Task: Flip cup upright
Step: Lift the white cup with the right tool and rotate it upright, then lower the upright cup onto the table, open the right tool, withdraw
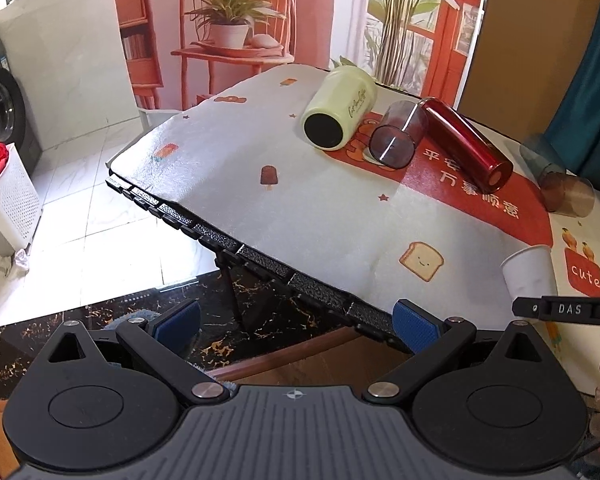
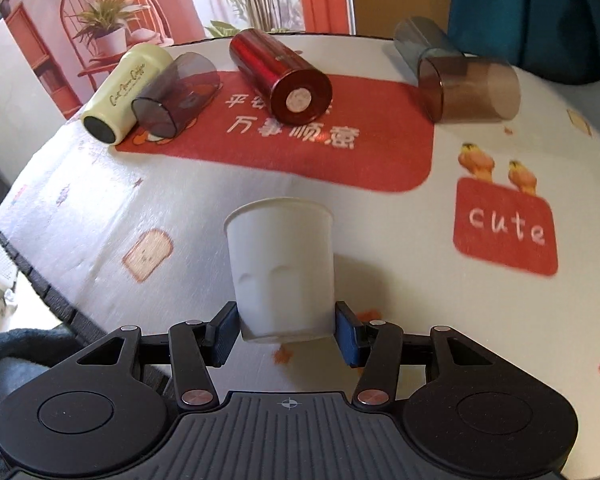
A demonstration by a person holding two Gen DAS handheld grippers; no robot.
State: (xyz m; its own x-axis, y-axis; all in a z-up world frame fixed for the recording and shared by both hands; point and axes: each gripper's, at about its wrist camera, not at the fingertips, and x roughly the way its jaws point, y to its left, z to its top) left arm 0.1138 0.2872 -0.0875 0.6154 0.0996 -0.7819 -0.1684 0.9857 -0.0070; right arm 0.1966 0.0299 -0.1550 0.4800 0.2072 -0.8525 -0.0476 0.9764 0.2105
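Observation:
A white paper cup (image 2: pixel 282 272) is held between the blue pads of my right gripper (image 2: pixel 286 330), which is shut on its base end; its rim points away from me, above the tablecloth. The same cup (image 1: pixel 530 274) shows at the right edge of the left wrist view, with the right gripper's black finger beside it. My left gripper (image 1: pixel 296 324) is open and empty, off the table's near edge, above the floor.
Several cups lie on their sides at the far end of the table (image 2: pixel 380 280): a cream tumbler (image 2: pixel 126 90), a smoky clear cup (image 2: pixel 176 94), a red metal tumbler (image 2: pixel 284 78), a brown clear cup (image 2: pixel 466 90) and a grey-blue one (image 2: pixel 422 42). The table edge (image 1: pixel 236 246) drops to the floor.

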